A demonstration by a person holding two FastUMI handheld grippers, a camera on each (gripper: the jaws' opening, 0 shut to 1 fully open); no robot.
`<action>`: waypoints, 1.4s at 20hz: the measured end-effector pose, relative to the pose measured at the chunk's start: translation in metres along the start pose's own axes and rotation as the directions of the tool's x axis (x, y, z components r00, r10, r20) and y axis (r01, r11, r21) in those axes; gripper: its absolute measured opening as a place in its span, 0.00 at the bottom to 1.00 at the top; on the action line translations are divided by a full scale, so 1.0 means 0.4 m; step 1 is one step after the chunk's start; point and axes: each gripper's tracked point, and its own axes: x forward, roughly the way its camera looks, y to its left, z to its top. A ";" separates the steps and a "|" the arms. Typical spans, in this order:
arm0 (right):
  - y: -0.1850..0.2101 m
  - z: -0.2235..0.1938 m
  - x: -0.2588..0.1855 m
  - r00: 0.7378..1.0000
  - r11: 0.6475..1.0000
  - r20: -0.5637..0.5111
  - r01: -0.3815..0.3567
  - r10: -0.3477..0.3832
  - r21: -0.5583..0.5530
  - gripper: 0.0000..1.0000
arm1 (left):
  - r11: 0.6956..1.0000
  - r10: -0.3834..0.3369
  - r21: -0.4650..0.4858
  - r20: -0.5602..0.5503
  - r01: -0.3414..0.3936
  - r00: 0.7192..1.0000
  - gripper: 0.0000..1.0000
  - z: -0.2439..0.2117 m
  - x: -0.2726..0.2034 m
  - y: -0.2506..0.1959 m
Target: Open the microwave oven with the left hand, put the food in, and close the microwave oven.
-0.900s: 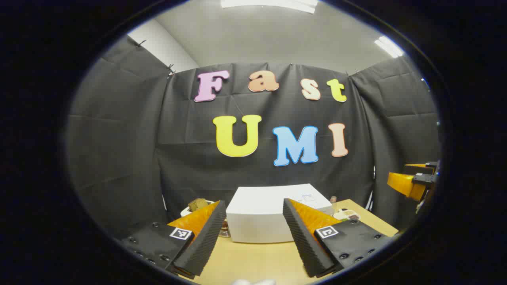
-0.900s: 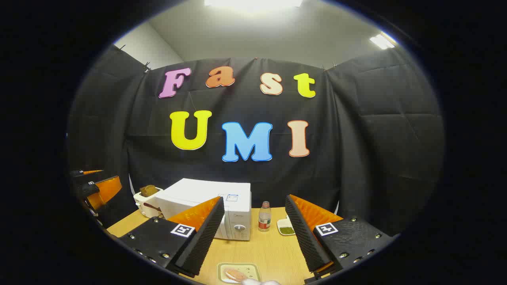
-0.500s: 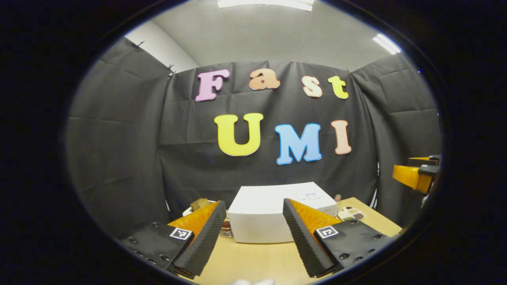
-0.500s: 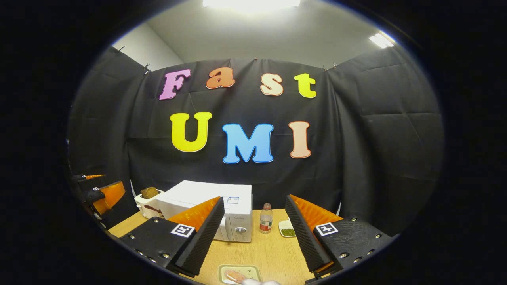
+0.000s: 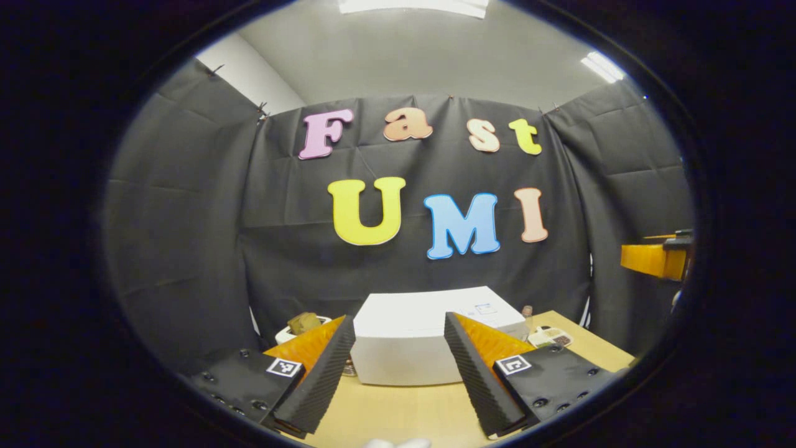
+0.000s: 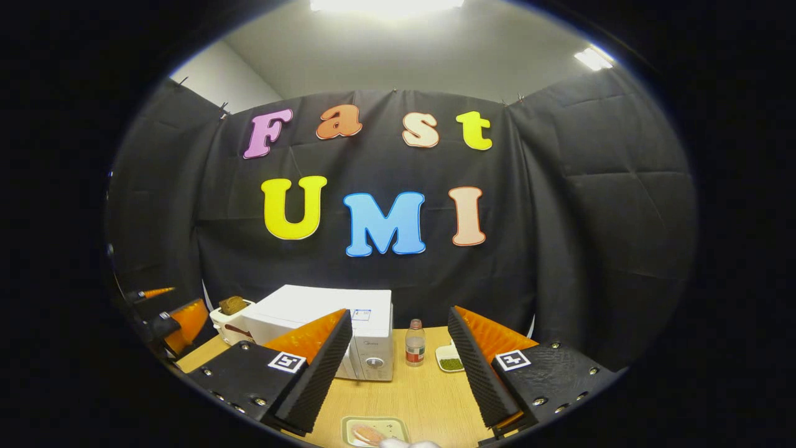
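Note:
A white microwave oven [image 5: 410, 336] stands on the wooden table [image 5: 398, 410], door closed, also seen at an angle as the microwave [image 6: 323, 323] in the right gripper view. A small tray with the food [image 6: 372, 432] lies near the table's front edge, below my right gripper [image 6: 398, 379]. That gripper is open and empty. My left gripper [image 5: 398, 373] is open too, hanging in front of the microwave and apart from it. The other gripper [image 5: 653, 258] shows at the far right of the left gripper view.
A white toaster with bread [image 6: 229, 317] stands left of the microwave. A small bottle [image 6: 415, 343] and a dish of green bits [image 6: 450, 361] sit to its right. Black cloth walls close the booth on three sides.
Both views drift slightly. The left gripper sinks at the left edge of the right gripper view; the right gripper rises at the right edge of the left gripper view. Both stay open.

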 end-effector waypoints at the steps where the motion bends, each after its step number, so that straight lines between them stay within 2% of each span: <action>1: -0.009 0.001 0.000 1.000 1.000 -0.005 0.000 0.000 0.006 0.95 | 1.000 -0.007 0.002 -0.029 0.007 1.000 0.98 -0.045 0.018 -0.019; 5: -0.063 0.031 0.004 0.999 0.999 -0.005 0.040 -0.040 -0.011 0.95 | 0.999 -0.049 -0.012 -0.048 0.049 0.998 0.98 -0.210 0.121 -0.132; 10: -0.129 0.034 0.010 0.996 0.992 -0.040 0.076 -0.081 -0.099 0.95 | 0.990 -0.134 0.027 -0.092 0.137 0.987 0.98 -0.449 0.275 -0.346; 12: -0.144 0.024 0.009 0.993 0.990 -0.061 0.092 -0.099 -0.108 0.95 | 0.987 -0.160 0.004 -0.113 0.161 0.981 1.00 -0.523 0.340 -0.423; 13: -0.151 0.011 0.009 0.991 0.989 -0.075 0.099 -0.108 -0.110 0.95 | 0.986 -0.167 -0.013 -0.121 0.166 0.978 0.94 -0.551 0.372 -0.452; 14: -0.157 0.000 0.008 0.989 0.988 -0.090 0.108 -0.118 -0.112 0.95 | 0.985 -0.172 -0.025 -0.130 0.171 0.976 0.95 -0.572 0.401 -0.473; 15: -0.161 -0.009 0.008 0.988 0.987 -0.097 0.112 -0.123 -0.115 0.95 | 0.986 -0.166 -0.034 -0.126 0.163 0.978 1.00 -0.584 0.433 -0.483; 17: -0.177 -0.031 0.008 0.983 0.982 -0.112 0.127 -0.143 -0.140 0.95 | 0.986 -0.163 -0.036 -0.112 0.160 0.980 0.95 -0.600 0.483 -0.504; 18: -0.185 -0.039 0.007 0.982 0.979 -0.116 0.134 -0.153 -0.153 0.95 | 0.986 -0.165 -0.027 -0.109 0.163 0.980 1.00 -0.610 0.501 -0.515; 20: -0.194 -0.057 0.006 0.978 0.977 -0.130 0.139 -0.161 -0.164 0.95 | 0.986 -0.166 -0.018 -0.100 0.165 0.981 0.95 -0.615 0.525 -0.528; 22: -0.205 -0.069 0.004 0.975 0.975 -0.139 0.147 -0.171 -0.169 0.95 | 0.985 -0.175 -0.020 -0.099 0.174 0.980 1.00 -0.621 0.540 -0.546; 25: -0.225 -0.080 -0.005 0.972 0.971 -0.145 0.159 -0.186 -0.179 0.95 | 0.982 -0.186 -0.055 -0.102 0.182 0.977 0.85 -0.626 0.556 -0.568; 26: -0.229 -0.083 -0.007 0.971 0.970 -0.150 0.160 -0.189 -0.185 0.95 | 0.985 -0.171 -0.046 -0.107 0.167 0.979 0.76 -0.632 0.560 -0.564; 27: -0.236 -0.087 -0.010 0.969 0.968 -0.153 0.163 -0.193 -0.190 0.95 | 0.991 -0.130 -0.023 -0.112 0.128 0.985 0.75 -0.633 0.566 -0.546; 28: -0.239 -0.084 -0.010 0.969 0.968 -0.152 0.164 -0.193 -0.189 0.95 | 0.995 -0.098 -0.013 -0.122 0.097 0.988 0.63 -0.645 0.569 -0.526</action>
